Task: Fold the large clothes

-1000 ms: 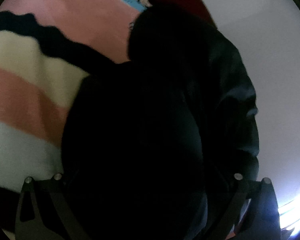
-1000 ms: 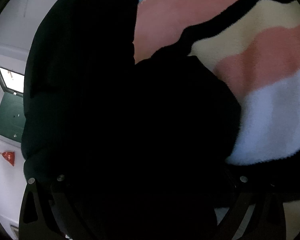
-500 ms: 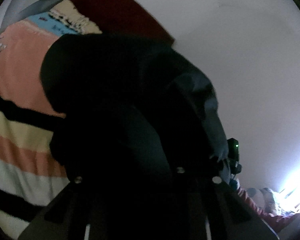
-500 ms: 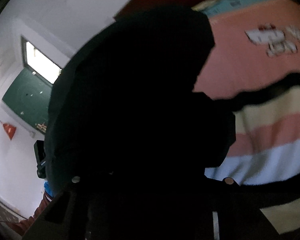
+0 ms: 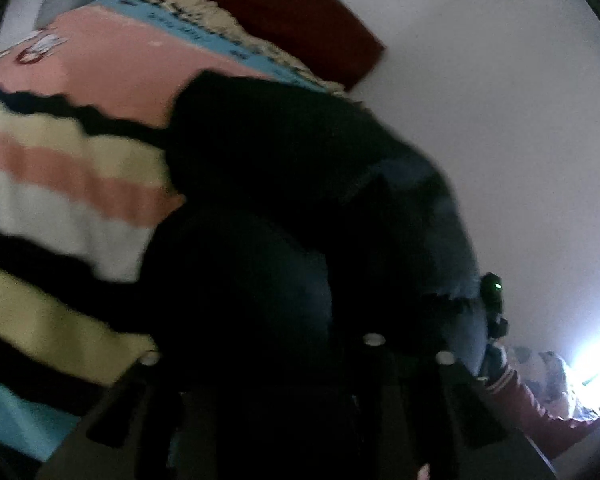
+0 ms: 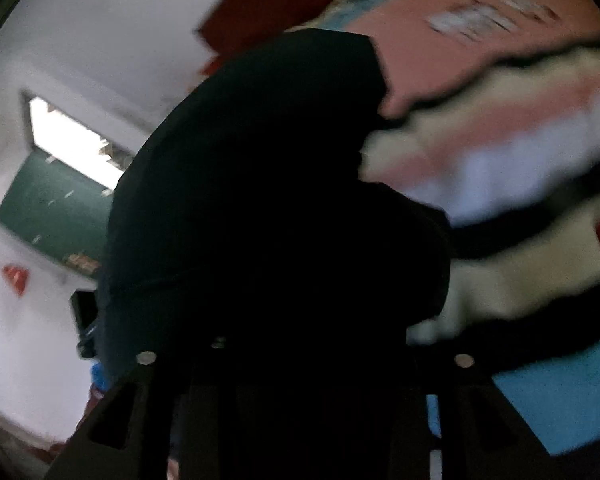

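Both hand-held grippers (image 5: 296,364) (image 6: 300,360) clamp a dark garment (image 5: 284,200); no legible writing.

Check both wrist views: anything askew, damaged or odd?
Nothing looks damaged or spilled. The dark bulky garment hangs bunched over both grippers, hiding the jaws in each view. Behind it, the striped fleece blanket lies rumpled on the bed. Right view is motion-blurred.

Nothing legible showed: dark marks on the blue pillow (image 5: 236,46) ahead of the left gripper were too blurred.
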A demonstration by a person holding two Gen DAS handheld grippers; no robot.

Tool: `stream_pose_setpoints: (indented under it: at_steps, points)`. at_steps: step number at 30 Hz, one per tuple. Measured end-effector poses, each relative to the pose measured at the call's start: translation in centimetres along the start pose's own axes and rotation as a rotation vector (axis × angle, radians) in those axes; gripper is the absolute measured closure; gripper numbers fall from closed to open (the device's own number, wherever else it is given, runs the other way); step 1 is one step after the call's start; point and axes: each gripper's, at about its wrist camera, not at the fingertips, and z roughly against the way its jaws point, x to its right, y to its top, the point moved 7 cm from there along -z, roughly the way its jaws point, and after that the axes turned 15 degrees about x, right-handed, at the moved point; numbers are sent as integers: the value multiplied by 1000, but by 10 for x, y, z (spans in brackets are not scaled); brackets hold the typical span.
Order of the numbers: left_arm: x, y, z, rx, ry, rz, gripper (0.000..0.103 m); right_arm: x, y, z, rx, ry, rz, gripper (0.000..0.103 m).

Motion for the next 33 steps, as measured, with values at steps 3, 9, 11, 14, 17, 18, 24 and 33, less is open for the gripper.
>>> stream_pose_setpoints:
  at_steps: [3,9,11,14,17,18,24,33]
  points:
    - [-14,9,18,16,62,13,49,20,0,14,47,-61,-29,38]
    - [-13,47,78,155,172,-48,49,12,32,64,190,-212,93,18]
    - [-3,59,79,161,184,-82,49,-11,45,74,230,-235,173,18]
    - [34,65,52,145,163,-130,49,-43,53,60,235,-220,249,18]
    - [77,60,5,103,129,-211,49,-85,51,29,208,-176,333,18]
    - [89,57,-8,87,122,-227,49,-95,49,23,201,-179,358,18]
    - [116,52,-105,-13,192,-345,48,-114,54,-47,133,-225,424,12]
    - [61,73,-130,-2,187,-143,43,-56,74,-84,128,-242,237,3]
